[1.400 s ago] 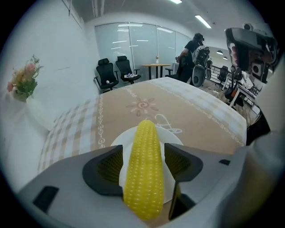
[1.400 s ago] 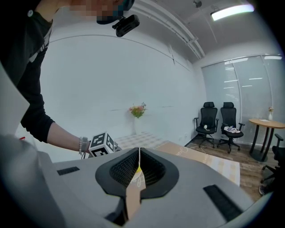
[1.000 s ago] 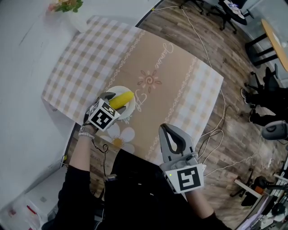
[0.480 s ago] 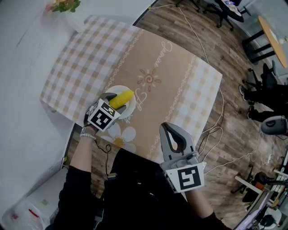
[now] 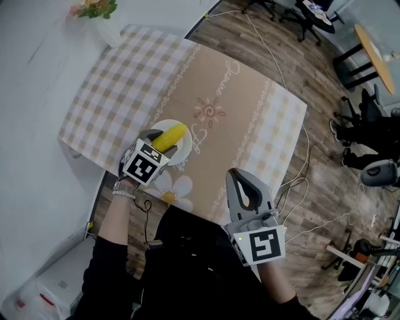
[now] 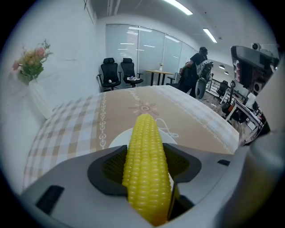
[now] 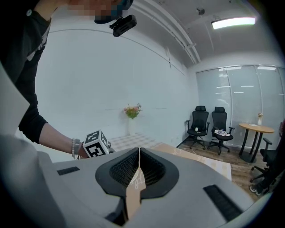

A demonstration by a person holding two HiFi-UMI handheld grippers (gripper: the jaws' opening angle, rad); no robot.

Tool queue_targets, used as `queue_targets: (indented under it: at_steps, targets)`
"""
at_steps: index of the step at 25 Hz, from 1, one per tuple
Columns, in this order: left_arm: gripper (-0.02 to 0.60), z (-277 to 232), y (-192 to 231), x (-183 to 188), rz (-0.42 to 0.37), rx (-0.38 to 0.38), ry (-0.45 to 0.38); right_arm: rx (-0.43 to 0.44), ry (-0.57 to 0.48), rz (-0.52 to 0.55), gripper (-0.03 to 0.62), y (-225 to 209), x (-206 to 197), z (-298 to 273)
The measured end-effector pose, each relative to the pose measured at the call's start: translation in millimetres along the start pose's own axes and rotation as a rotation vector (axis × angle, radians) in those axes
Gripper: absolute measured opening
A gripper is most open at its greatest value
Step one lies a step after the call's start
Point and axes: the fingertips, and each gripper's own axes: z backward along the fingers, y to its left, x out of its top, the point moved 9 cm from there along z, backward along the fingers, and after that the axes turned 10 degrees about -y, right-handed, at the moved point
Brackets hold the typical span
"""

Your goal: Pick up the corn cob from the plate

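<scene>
A yellow corn cob [image 5: 170,137] sticks out forward between the jaws of my left gripper [image 5: 162,141], just above the small white plate [image 5: 184,152] near the table's front left. In the left gripper view both dark pads press on the sides of the corn cob [image 6: 144,164], and the plate's rim [image 6: 116,139] shows below and behind it. My right gripper [image 5: 241,182] hangs at the table's near edge, well right of the plate. Its jaws are shut with nothing between them [image 7: 139,156].
A checked beige tablecloth [image 5: 219,81] covers the table. A white vase of flowers [image 5: 100,15] stands at the far left corner. Cables [image 5: 294,187] trail over the wooden floor to the right, with office chairs [image 6: 119,73] and a round table [image 5: 375,44] beyond.
My left gripper has risen slightly over the plate with the corn cob in it. My right gripper has stayed where it was.
</scene>
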Motion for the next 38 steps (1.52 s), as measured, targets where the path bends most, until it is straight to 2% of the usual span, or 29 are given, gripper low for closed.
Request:
queue_targets:
  at_steps: [2, 8, 13, 20, 26, 31, 35, 38]
  targets:
    - [0.259, 10.4, 1.5, 9.1, -0.001, 0.007, -0.029, -0.003, -0.008, 0.007, 0.044, 2.6, 3.1, 0.0]
    - [0.259, 28.0, -5.8, 11.6, 0.0, 0.043, -0.041, -0.005, -0.025, 0.023, 0.044, 3.5, -2.4, -3.4]
    - [0.259, 84.7, 17.4, 20.9, -0.021, 0.074, -0.062, 0.004, -0.046, 0.04, 0.044, 36.0, 25.2, -29.6]
    - [0.259, 99.3, -29.2, 43.0, -0.021, 0.115, -0.117, 0.018, -0.089, 0.061, 0.044, 10.9, 23.6, -5.5]
    - [0.259, 140.5, -38.1, 67.4, -0.04, 0.157, -0.189, 0.029, -0.117, 0.086, 0.044, 12.1, 36.0, -12.1]
    - [0.259, 186.8, -33.1, 81.7, -0.059, 0.197, -0.23, 0.032, -0.134, 0.095, 0.044, 30.2, 61.1, -23.9]
    - [0.259, 180.2, -53.5, 83.0, -0.056, 0.221, -0.258, 0.041, -0.151, 0.1, 0.044, 16.7, 50.1, -19.0]
    - [0.259, 196.2, -45.7, 78.2, -0.065, 0.242, -0.27, 0.038, -0.158, 0.104, 0.044, 29.9, 55.5, -33.9]
